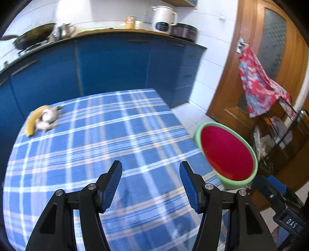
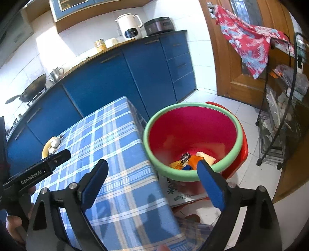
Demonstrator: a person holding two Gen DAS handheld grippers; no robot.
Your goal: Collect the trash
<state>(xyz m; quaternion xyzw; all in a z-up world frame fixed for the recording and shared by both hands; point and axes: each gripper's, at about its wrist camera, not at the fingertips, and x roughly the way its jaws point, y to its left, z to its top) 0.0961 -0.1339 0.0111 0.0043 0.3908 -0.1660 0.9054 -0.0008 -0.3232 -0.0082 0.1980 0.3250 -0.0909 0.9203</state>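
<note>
A banana peel with crumpled whitish scraps (image 1: 43,119) lies at the far left corner of the blue checked tablecloth (image 1: 96,146); it also shows in the right wrist view as a small pile (image 2: 51,147). A bin with a green rim and red inside (image 2: 193,139) stands beside the table's right edge, with several bits of trash (image 2: 190,161) at its bottom; the left wrist view catches the bin (image 1: 227,154) too. My left gripper (image 1: 150,183) is open over the cloth, holding nothing. My right gripper (image 2: 152,185) is wide open near the bin's rim, empty.
Blue kitchen cabinets (image 1: 115,63) run behind the table, with a wok (image 1: 32,36), a kettle (image 1: 164,18) and a cooker on the counter. A wooden door (image 2: 231,58) with a red patterned cloth (image 2: 249,46) and a wire rack (image 2: 280,119) stand to the right. A hand (image 2: 13,225) holds the left gripper's handle.
</note>
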